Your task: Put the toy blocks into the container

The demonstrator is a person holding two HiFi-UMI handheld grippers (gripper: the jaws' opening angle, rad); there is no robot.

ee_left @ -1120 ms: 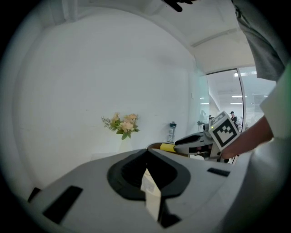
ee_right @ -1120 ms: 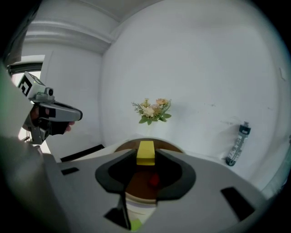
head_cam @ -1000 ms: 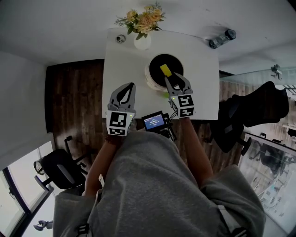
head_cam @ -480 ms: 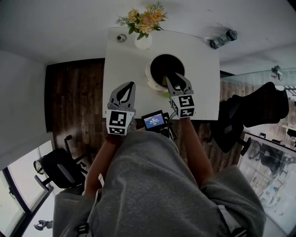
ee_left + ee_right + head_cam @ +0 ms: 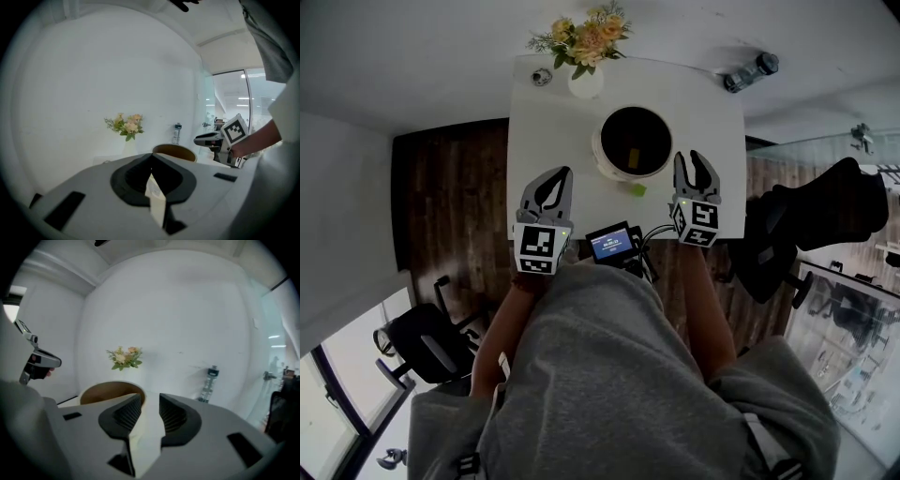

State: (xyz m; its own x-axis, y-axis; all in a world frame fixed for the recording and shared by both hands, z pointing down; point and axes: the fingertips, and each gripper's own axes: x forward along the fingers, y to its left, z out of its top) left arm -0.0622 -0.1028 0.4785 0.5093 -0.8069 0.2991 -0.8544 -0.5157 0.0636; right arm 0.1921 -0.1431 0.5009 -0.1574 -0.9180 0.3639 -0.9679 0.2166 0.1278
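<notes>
Yellow block (image 5: 632,156) lies inside the container (image 5: 599,150), on its dark bottom, a bit near of centre. Green block (image 5: 638,189) sits on the table (image 5: 544,131) just near of the container, by its near right side, apart from the wall. No other blocks seen.

Container is round, white outside, open top, standing about mid table, slightly to the far side.

Right gripper (image 5: 691,157) is right of the container, over the table's right part, pointing far. Its jaws stand apart with nothing between them, only table surface seen through the gap in the right gripper view. It is beside the container, not over it, and the green block is to its left, apart from it.

Left gripper (image 5: 561,174) is over the near left part of the table, left of the container and well apart from it. Jaws are together, tips meeting, nothing held. The left gripper view looks past the closed tips to the container and the right gripper further right.

Vase (image 5: 586,84) of flowers (image 5: 581,37) stands at the far edge, left of centre, with a small round thing (image 5: 542,77) left of it. A small screen (image 5: 612,246) sits at the near edge between the two grippers. Bottle (image 5: 750,75) is past the far right corner. Dark wood floor either side, black chair (image 5: 825,216) to the right.
</notes>
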